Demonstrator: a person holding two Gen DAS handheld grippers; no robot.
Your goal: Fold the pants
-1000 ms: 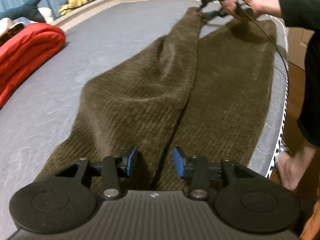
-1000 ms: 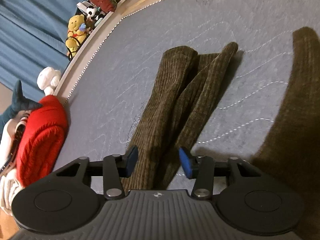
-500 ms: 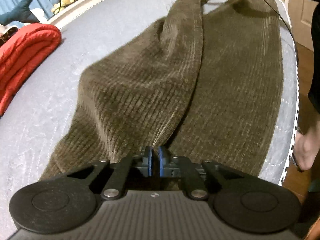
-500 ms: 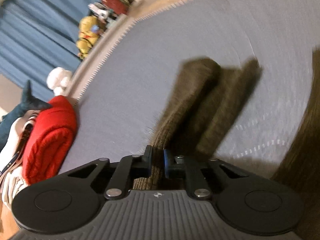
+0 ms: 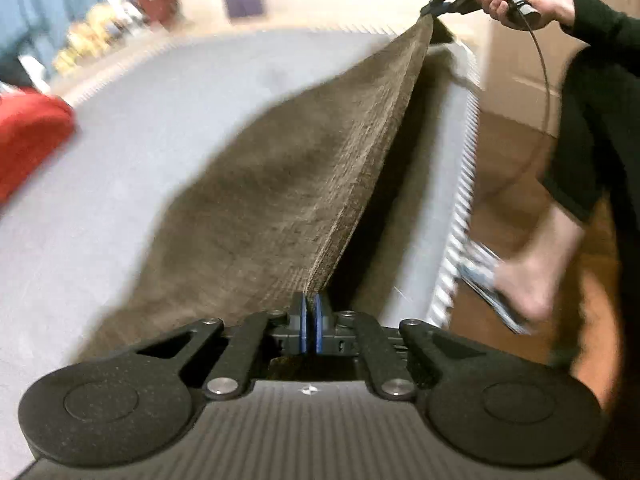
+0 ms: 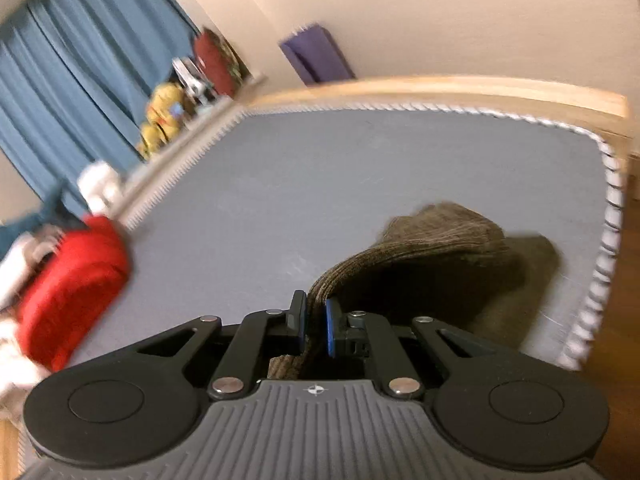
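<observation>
The brown corduroy pants are lifted off the grey mattress and stretched taut between my two grippers. My left gripper is shut on the near end of the fabric. My right gripper shows far away at the top right of the left wrist view, held in a hand and pinching the other end. In the right wrist view my right gripper is shut on a bunched fold of the pants, which hang down onto the mattress.
A red folded blanket lies at the mattress's left edge. Plush toys and blue curtains line the far left side. The person's leg and foot stand on the wooden floor right of the bed.
Both grippers closed on the pants about half a second ago and have since risen, lifting the fabric off the mattress and pulling it taut. Both views are blurred by motion.
</observation>
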